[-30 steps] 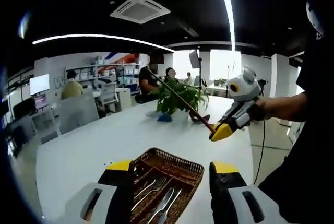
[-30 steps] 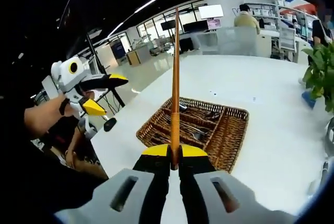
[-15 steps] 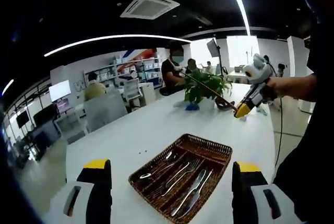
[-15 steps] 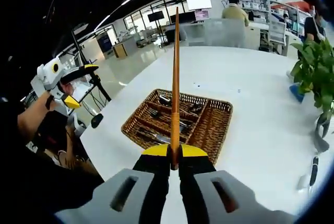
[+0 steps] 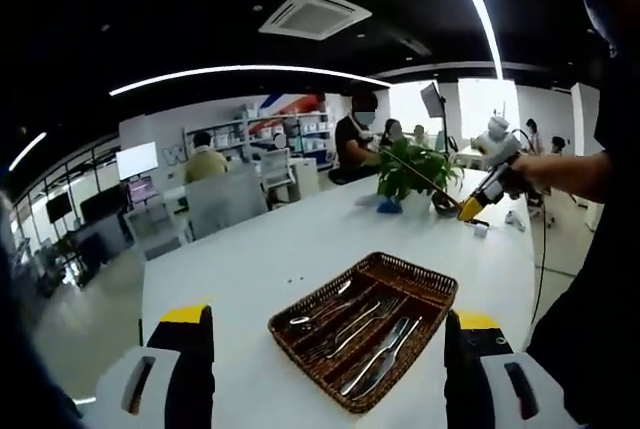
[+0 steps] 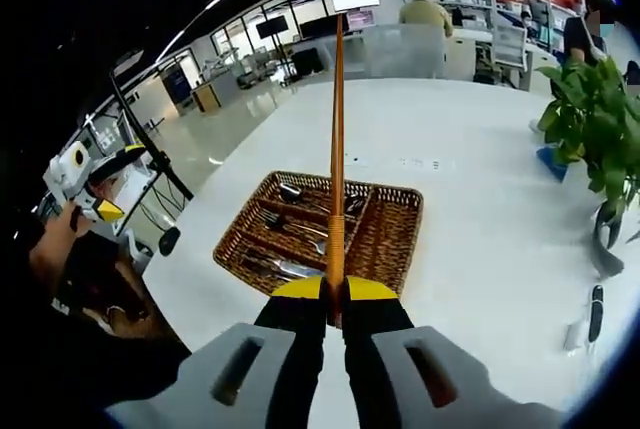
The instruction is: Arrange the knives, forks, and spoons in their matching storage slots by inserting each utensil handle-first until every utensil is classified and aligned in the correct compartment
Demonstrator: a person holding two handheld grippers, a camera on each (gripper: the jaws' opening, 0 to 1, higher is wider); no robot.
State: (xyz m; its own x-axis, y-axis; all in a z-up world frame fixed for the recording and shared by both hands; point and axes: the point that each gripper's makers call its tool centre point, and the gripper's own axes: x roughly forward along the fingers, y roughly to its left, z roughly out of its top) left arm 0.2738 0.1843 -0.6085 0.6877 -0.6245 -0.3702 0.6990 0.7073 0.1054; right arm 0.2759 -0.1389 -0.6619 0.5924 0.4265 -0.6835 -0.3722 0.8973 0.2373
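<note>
A brown wicker basket point(image 5: 432, 287) point(image 6: 395, 239) with divided slots lies on the white table point(image 5: 250, 259). Spoons point(image 5: 318, 309), forks point(image 5: 362, 317) and knives point(image 5: 385, 359) lie in separate slots. My left gripper point(image 5: 326, 319) hovers before the basket, open wide and holding nothing; it also shows as the left gripper point(image 6: 100, 207) at the far left, held in a hand. My right gripper point(image 6: 336, 291) is shut on a long thin brown stick point(image 6: 337, 129) that points up over the basket. Off to the side, the right gripper point(image 5: 472, 209) holds that stick point(image 5: 430, 177) slanted.
A potted green plant point(image 5: 412, 164) point(image 6: 590, 119) stands at the table's far side. A black object point(image 6: 596, 301) and a small white item point(image 6: 572, 335) lie near it. People sit at desks point(image 5: 205, 164) beyond the table. A person's body point(image 5: 600, 279) is close by.
Both cameras have drawn back, so the basket looks smaller and farther. My left jaws have spread wider than one second ago. The right gripper still grips the stick and now sits farther off.
</note>
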